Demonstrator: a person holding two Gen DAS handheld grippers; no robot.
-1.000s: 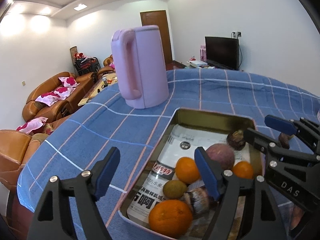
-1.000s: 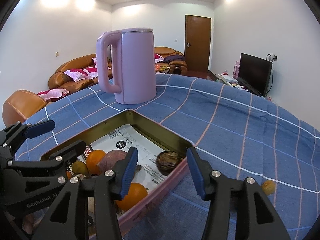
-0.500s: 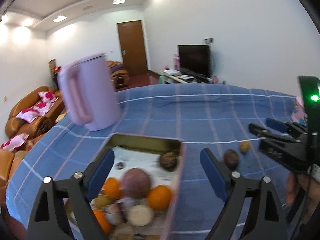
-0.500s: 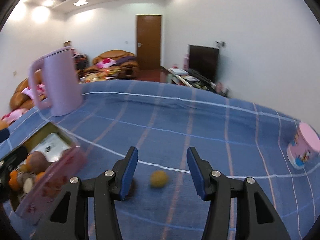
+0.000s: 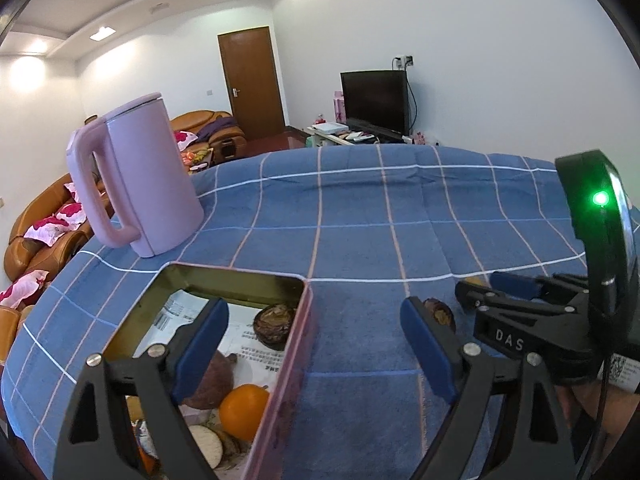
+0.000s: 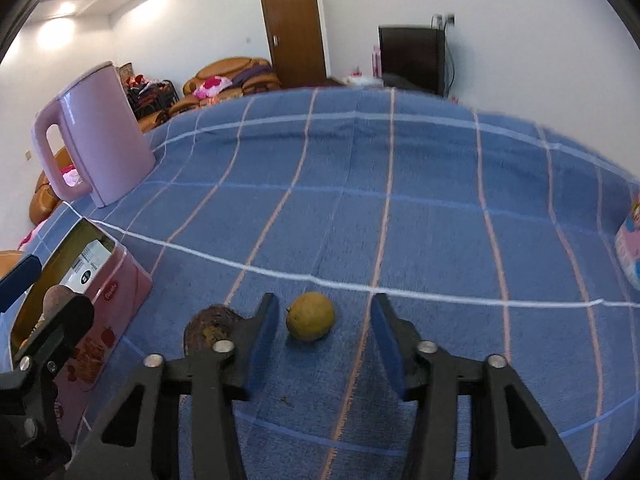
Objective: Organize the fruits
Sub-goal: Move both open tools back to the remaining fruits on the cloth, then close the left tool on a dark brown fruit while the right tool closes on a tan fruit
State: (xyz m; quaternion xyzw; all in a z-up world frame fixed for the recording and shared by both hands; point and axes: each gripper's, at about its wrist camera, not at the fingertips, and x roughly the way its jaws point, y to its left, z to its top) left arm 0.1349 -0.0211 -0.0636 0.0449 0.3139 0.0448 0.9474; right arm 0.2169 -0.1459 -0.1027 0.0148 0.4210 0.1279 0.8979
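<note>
A pink tin (image 5: pixel 236 276) lined with paper holds an orange (image 5: pixel 242 410), a brown-purple fruit (image 5: pixel 212 380), a dark wrinkled fruit (image 5: pixel 274 322) and others. My left gripper (image 5: pixel 314 348) hangs open over the tin's right wall, holding nothing. On the cloth to the right lies another dark wrinkled fruit (image 5: pixel 438 312) (image 6: pixel 212 330). Beside it sits a small yellow fruit (image 6: pixel 311 316). My right gripper (image 6: pixel 326 334) straddles the yellow fruit, its jaws closing, and neither pad touches it. The dark fruit lies just outside its left finger (image 6: pixel 264 332).
A tall pink kettle (image 5: pixel 140 176) (image 6: pixel 100 136) stands at the back left of the blue checked tablecloth (image 6: pixel 400 220). A pink printed cup (image 6: pixel 630 248) sits at the far right edge. Sofas, a door and a television are behind the table.
Both views swung right, away from the tin's inside. The right gripper dropped over the yellow fruit and its jaws narrowed. The left gripper's jaws widened.
</note>
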